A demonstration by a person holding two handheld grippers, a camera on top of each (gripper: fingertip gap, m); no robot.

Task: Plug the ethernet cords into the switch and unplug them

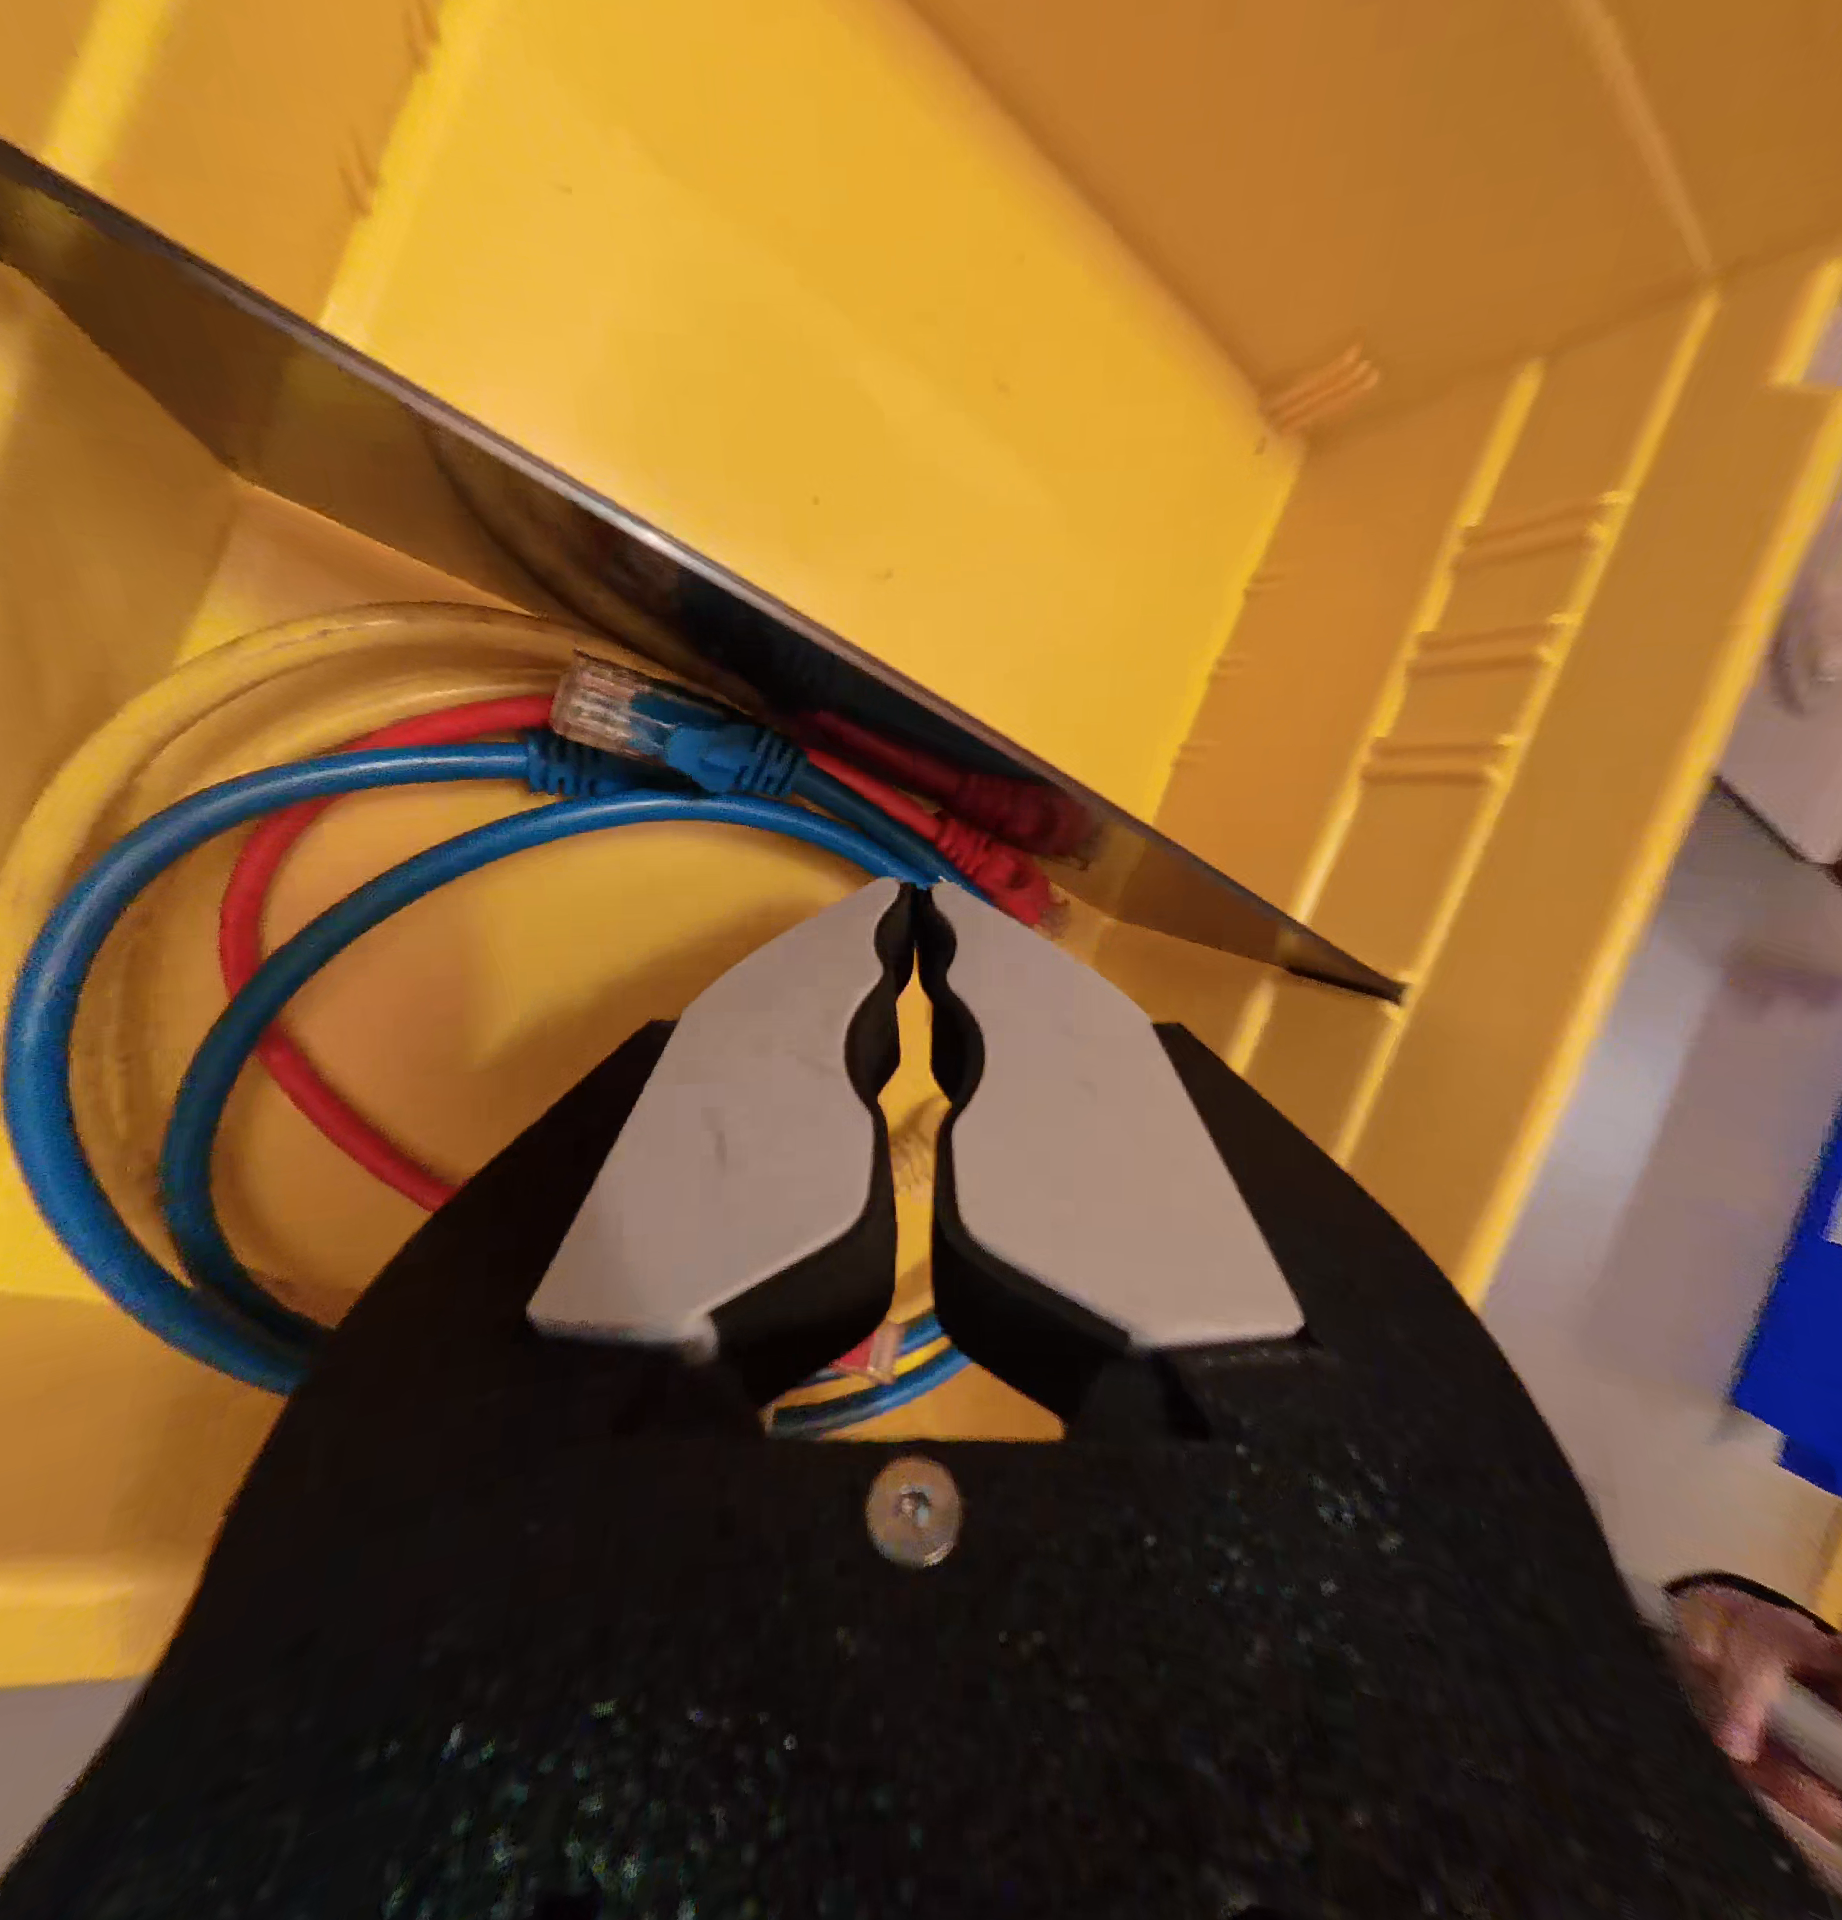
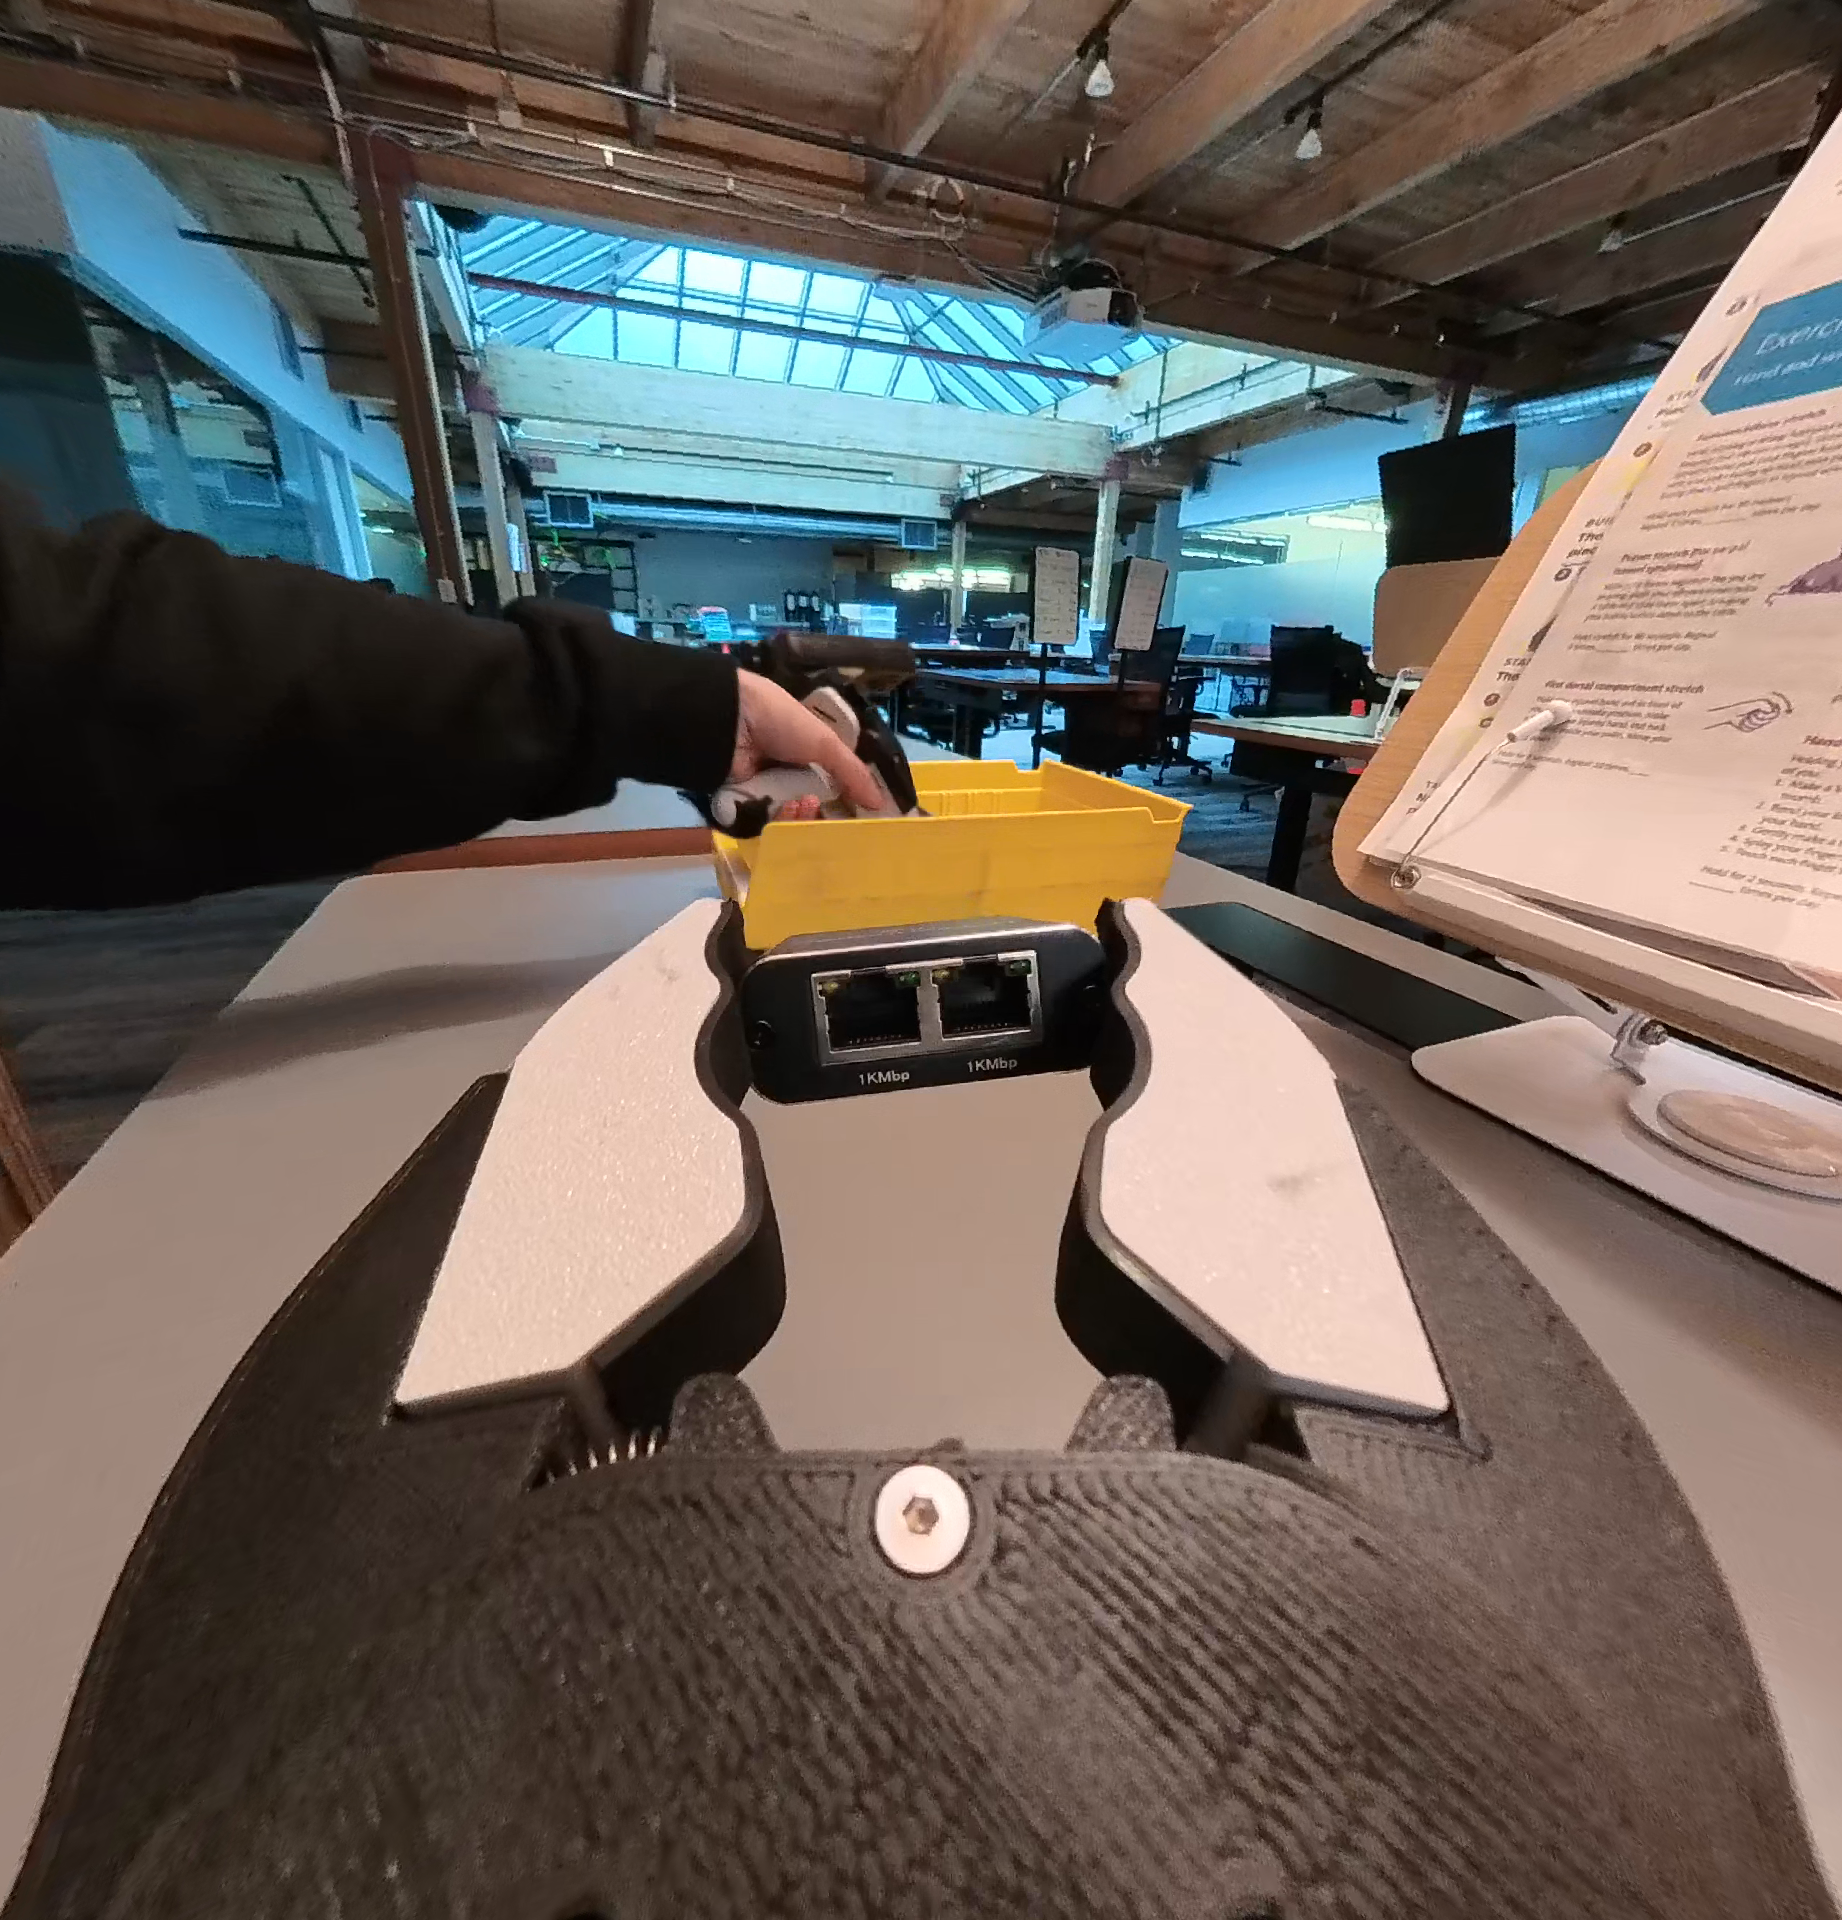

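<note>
In the left wrist view my left gripper [image 1: 917, 899] is down inside a yellow bin [image 1: 896, 312], its tips shut on a blue ethernet cord [image 1: 86, 1039]. The cord is coiled with a red cord [image 1: 242, 935] and a yellow cord [image 1: 273, 644]. A blue-booted plug with a clear connector [image 1: 605, 707] lies loose on the coil. In the right wrist view my right gripper [image 2: 919, 925] is shut on a black switch [image 2: 922, 1013]. Its two empty ports face the camera, and it sits just in front of the bin [image 2: 948, 862].
A dark shiny plate [image 1: 584, 540] slants across the bin over the red plugs. A sleeved arm [image 2: 325, 707] reaches into the bin from the left. A stand with printed pages [image 2: 1675, 675] and a black pad [image 2: 1312, 966] are on the grey table [image 2: 377, 1039], right.
</note>
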